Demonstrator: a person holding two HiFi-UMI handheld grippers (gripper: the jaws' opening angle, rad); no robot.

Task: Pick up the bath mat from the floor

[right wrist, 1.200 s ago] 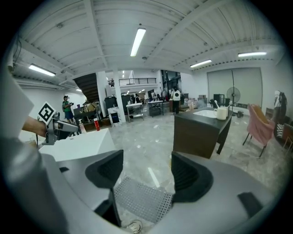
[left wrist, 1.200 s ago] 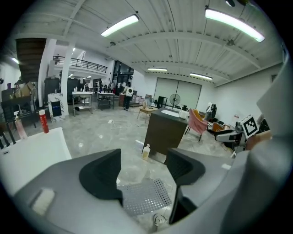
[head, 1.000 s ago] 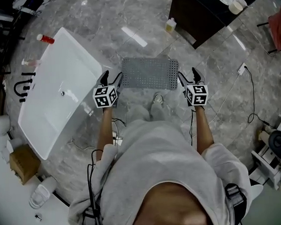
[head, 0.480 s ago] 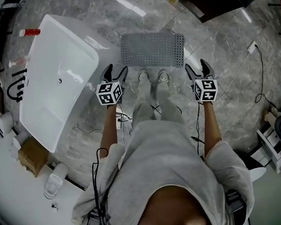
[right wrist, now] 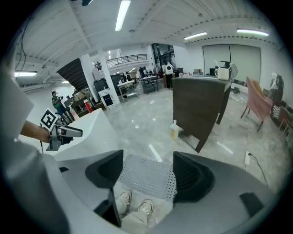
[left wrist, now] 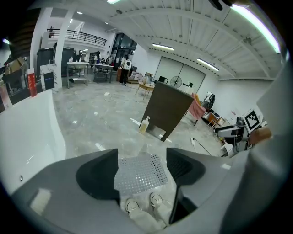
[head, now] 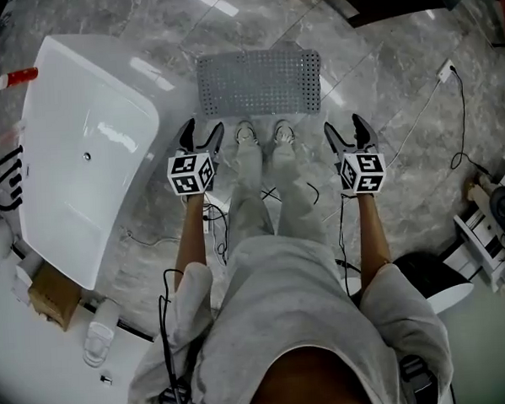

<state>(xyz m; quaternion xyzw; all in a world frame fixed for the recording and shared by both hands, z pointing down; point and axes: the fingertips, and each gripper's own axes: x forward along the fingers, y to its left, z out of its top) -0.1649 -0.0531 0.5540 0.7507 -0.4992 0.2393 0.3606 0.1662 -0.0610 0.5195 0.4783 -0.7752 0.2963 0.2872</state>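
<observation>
The bath mat point(head: 259, 82) is a grey perforated rectangle lying flat on the marble floor, just beyond the person's shoes point(head: 262, 136). My left gripper point(head: 202, 134) hangs above the floor near the mat's near left corner, open and empty. Near the mat's near right corner my right gripper point(head: 345, 129) is likewise open, with nothing in it. Neither touches the mat. In the left gripper view the mat point(left wrist: 140, 173) shows between the two jaws, farther off. The right gripper view frames the mat point(right wrist: 149, 176) the same way.
A white bathtub point(head: 81, 155) stands left of the mat, a red bottle point(head: 16, 77) at its far end. A dark cabinet point(right wrist: 199, 109) with a soap bottle point(right wrist: 173, 129) beside it stands beyond the mat. A cable with a socket point(head: 446, 73) runs at the right.
Both grippers have sunk toward the floor and tipped further down. Their jaws have kept the same gap. The mat has not moved.
</observation>
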